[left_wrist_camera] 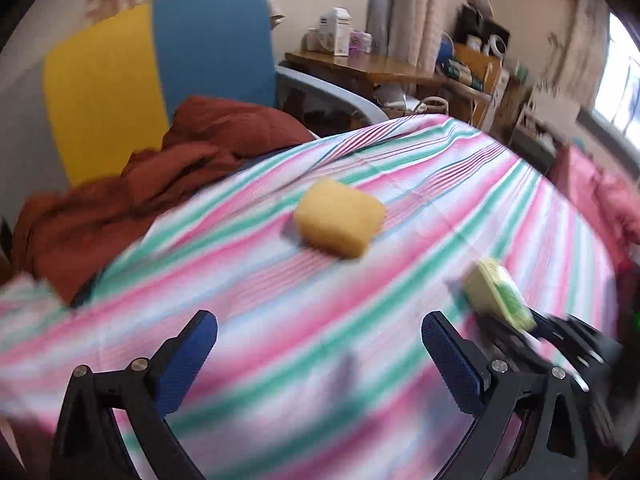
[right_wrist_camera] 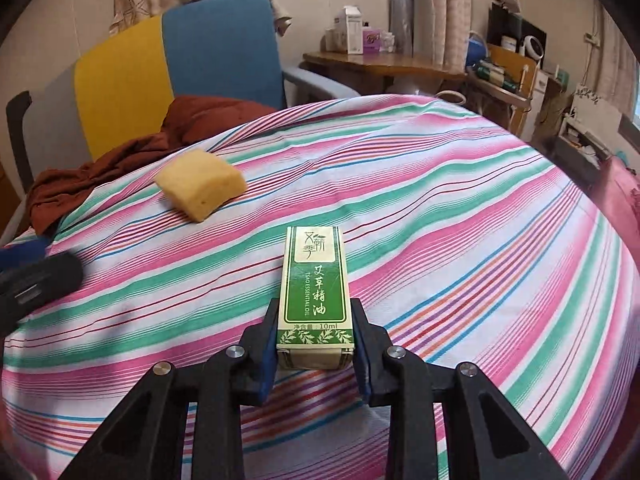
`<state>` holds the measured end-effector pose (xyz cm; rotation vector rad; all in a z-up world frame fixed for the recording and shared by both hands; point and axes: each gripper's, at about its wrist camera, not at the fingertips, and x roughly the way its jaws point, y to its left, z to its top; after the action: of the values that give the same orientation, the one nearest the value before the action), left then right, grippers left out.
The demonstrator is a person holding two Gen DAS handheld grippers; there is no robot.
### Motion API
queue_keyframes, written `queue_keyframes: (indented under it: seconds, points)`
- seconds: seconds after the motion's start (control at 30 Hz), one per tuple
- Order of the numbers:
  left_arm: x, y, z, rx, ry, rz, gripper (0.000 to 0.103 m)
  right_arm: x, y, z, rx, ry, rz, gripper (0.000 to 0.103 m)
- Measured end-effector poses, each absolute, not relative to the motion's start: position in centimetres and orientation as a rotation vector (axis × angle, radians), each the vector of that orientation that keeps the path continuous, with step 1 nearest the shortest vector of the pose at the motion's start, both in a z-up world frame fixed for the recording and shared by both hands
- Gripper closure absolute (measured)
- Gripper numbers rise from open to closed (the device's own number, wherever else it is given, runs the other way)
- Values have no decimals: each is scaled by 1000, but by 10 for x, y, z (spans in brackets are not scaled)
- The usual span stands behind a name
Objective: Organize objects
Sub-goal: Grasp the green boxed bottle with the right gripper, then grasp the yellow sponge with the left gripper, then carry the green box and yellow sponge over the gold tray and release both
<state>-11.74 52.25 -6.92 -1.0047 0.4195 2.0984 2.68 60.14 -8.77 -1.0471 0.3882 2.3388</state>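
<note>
Two claws: right claw (right_wrist_camera: 316, 332) level, grasping the green box (right_wrist_camera: 315, 294); blurred left claw (left_wrist_camera: 320, 356) apparently released.

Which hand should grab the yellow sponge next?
Left. The left gripper is open and empty, with the yellow sponge right ahead of it. The right gripper is shut on the green box.

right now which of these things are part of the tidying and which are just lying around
Part of the job:
green box, held in the right tool
yellow sponge on the striped cloth
left tool, open

Just lying about:
brown blanket
chair
wooden desk
</note>
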Motion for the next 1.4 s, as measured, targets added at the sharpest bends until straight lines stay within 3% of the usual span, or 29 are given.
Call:
queue_keyframes:
  seconds: [0.4, 0.43, 0.53, 0.73, 1.13, 1.4]
  points:
    - [-156, 602, -101, -868, 547, 2057, 0, 27, 605, -96, -1003, 428, 2304, 72]
    - [-157, 603, -103, -869, 527, 2057, 3, 28, 606, -96, -998, 432, 2305, 72]
    - [-164, 610, -115, -937, 545, 2086, 30, 29, 608, -97, -986, 452, 2302, 72]
    - [-170, 597, -115, -946, 436, 2065, 38, 29, 606, -98, -972, 432, 2274, 72]
    - [-117, 544, -91, -760, 402, 2184, 38, 38, 594, -87, -908, 372, 2232, 72]
    - [-88, 510, -89, -763, 378, 2204, 39, 73, 560, -76, -897, 474, 2220, 72]
